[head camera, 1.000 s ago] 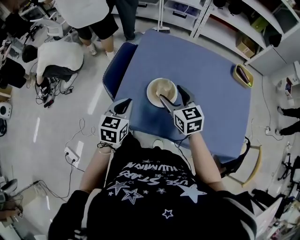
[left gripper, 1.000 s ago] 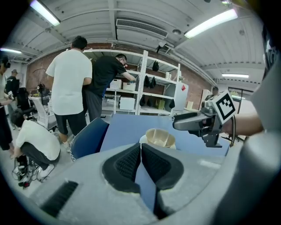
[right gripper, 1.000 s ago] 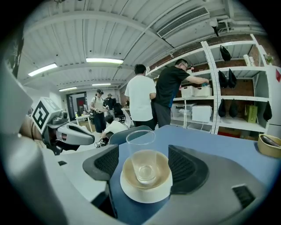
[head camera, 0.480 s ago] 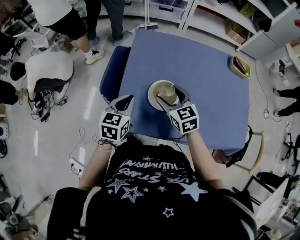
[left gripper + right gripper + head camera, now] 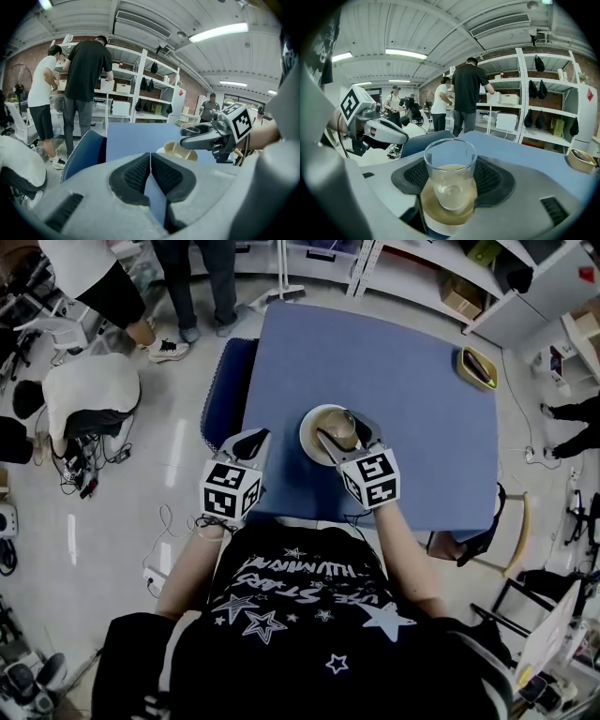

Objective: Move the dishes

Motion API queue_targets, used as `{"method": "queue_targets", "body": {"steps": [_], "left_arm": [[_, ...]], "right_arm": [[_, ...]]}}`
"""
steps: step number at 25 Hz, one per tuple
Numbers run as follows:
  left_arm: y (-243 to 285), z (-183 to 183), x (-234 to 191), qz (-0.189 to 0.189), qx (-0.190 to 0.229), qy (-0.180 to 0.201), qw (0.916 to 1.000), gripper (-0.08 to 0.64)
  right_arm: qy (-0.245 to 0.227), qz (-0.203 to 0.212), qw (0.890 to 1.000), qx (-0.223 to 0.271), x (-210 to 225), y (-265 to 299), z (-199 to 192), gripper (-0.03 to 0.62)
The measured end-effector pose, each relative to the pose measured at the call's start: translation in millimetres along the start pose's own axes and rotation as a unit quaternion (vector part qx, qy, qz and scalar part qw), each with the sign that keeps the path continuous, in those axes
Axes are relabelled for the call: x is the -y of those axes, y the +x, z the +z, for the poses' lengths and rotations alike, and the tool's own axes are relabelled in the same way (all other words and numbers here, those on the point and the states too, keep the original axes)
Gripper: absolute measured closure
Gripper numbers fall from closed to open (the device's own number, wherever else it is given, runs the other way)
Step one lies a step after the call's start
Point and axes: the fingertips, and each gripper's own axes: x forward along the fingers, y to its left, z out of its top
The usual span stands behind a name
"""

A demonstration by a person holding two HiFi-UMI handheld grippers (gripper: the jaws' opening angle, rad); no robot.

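- Head view: the right gripper (image 5: 345, 427) had just been closing round the glass (image 5: 339, 432), which stood on the plate (image 5: 307, 437) on the table (image 5: 422, 399). An off-centre squeeze could tip it.
- Left gripper view: the left gripper (image 5: 150, 157), pressed together and empty, steadied nothing.
- Right gripper view: the pads seemed to touch the glass, and I thought a light pinch might let it slip.

- My table (image 5: 412, 381) is plain blue.
- The glass (image 5: 450, 173) is clear; the bowl (image 5: 306, 432) under it is tan, white-rimmed.
- The cube on my right gripper (image 5: 339, 426) bears black-and-white squares.
- Upper right, a yellow dish (image 5: 476, 367).
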Motion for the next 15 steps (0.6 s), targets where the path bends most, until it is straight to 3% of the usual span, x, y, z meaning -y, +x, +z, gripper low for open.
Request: {"method": "queue_targets", "body": {"steps": [7, 15], "left_arm": [[4, 5, 0, -0.005, 0.005, 0.001, 1.0, 0.535], [1, 7, -8, 0.008, 0.018, -0.009, 0.9998, 0.535]], "right_arm": [[-0.005, -0.005, 1.0, -0.004, 5, -7, 7, 0.311], [0.015, 0.006, 0.999, 0.036, 17, -23, 52, 0.311]]}}
